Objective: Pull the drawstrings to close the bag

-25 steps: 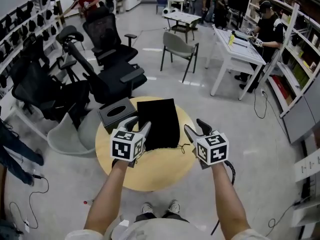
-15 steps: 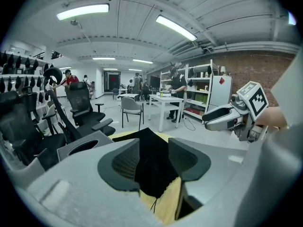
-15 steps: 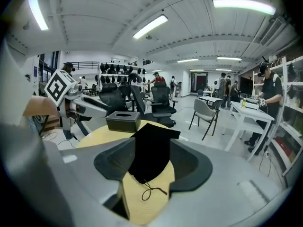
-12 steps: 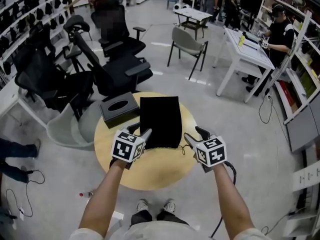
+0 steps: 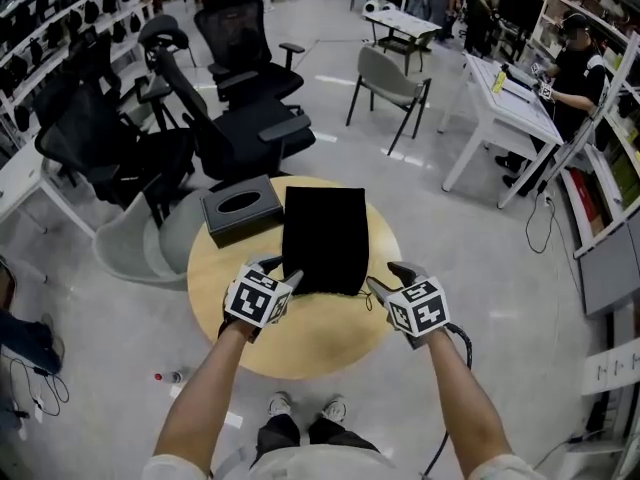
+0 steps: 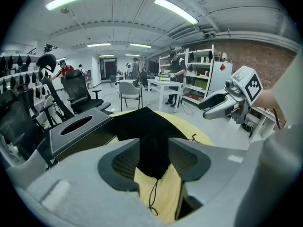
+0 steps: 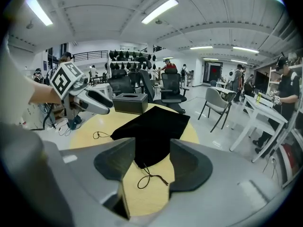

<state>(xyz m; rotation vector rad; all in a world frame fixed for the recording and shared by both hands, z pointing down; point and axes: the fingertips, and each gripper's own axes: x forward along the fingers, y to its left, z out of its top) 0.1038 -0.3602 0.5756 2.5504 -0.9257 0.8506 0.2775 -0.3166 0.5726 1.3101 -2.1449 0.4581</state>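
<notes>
A flat black drawstring bag lies on the round yellow table, with its mouth edge toward me. My left gripper hovers open at the bag's near left corner. In the left gripper view that corner and its thin black drawstring lie between and below the open jaws. My right gripper is open just off the near right corner. The right gripper view shows the bag ahead of the open jaws, with a looped drawstring on the table below them.
A dark tissue box sits on the table left of the bag. Black office chairs and a grey bucket chair crowd the far left. A grey chair and white desks with people stand beyond.
Both grippers have stayed open at the bag's near corners. The head view has shifted a little, so the table and bag sit slightly lower and more central.
</notes>
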